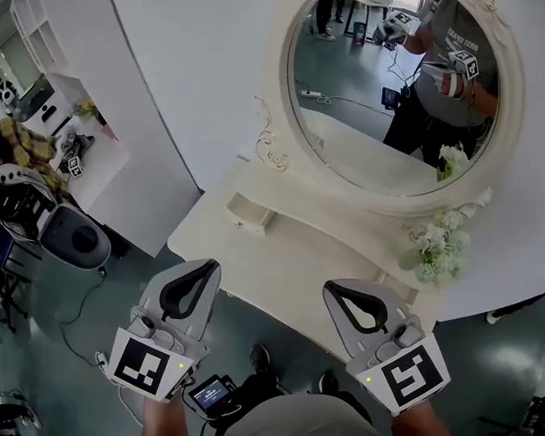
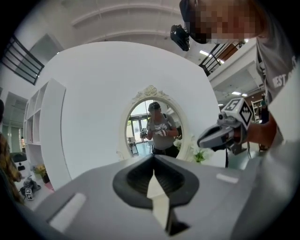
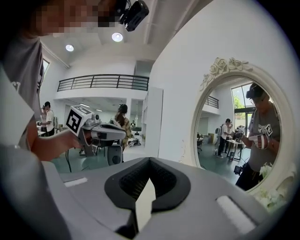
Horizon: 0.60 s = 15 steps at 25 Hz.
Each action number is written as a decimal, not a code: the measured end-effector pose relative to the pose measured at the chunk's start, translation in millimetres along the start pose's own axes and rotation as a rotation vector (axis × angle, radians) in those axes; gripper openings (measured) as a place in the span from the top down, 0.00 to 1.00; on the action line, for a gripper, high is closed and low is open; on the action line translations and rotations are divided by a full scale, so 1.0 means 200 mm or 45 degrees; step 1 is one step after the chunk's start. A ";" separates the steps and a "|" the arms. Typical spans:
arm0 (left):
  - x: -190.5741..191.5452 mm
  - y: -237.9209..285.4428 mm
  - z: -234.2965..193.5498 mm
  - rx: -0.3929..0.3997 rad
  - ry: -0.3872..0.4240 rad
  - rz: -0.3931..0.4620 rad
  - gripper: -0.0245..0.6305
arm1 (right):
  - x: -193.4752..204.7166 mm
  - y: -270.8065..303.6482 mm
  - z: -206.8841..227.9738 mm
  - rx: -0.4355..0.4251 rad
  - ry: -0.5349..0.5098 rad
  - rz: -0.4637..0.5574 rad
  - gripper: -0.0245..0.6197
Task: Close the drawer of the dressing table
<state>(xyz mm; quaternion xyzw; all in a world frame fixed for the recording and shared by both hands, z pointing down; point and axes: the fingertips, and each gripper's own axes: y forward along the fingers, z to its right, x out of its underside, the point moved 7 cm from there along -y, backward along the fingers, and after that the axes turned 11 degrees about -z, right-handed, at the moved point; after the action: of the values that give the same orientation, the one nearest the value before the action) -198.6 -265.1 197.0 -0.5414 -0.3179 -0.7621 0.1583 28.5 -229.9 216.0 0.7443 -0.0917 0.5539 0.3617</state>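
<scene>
With jaws clenched and empty, my left gripper (image 1: 208, 270) and right gripper (image 1: 334, 291) hover before the dressing table (image 1: 279, 259), blunt for pushing its drawer.

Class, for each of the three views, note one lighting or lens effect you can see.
Head view: even light, no hard shadows, the mirror stretched slantwise by the wide lens. Left gripper view: fisheye circle with black corners, the white wall bulging. Right gripper view: same black corners, a ceiling lamp blown out white.

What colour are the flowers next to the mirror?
White, with a little pale green. The flowers show best in the head view.
</scene>
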 end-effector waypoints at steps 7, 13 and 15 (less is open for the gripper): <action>0.08 0.15 -0.19 0.045 -0.004 -0.038 0.96 | 0.00 0.16 0.02 0.028 0.035 -0.039 0.96; 0.21 0.24 -0.33 0.047 -0.029 -0.084 0.96 | 0.02 0.28 0.03 0.036 0.056 -0.067 0.96; 0.26 0.27 -0.38 0.046 -0.034 -0.096 0.96 | 0.03 0.32 0.03 0.041 0.066 -0.078 0.96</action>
<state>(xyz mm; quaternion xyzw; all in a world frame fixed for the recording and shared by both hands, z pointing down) -240.6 -349.4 246.0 -0.5361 -0.3540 -0.7543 0.1350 -0.1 -278.4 248.1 0.7378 -0.0505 0.5632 0.3686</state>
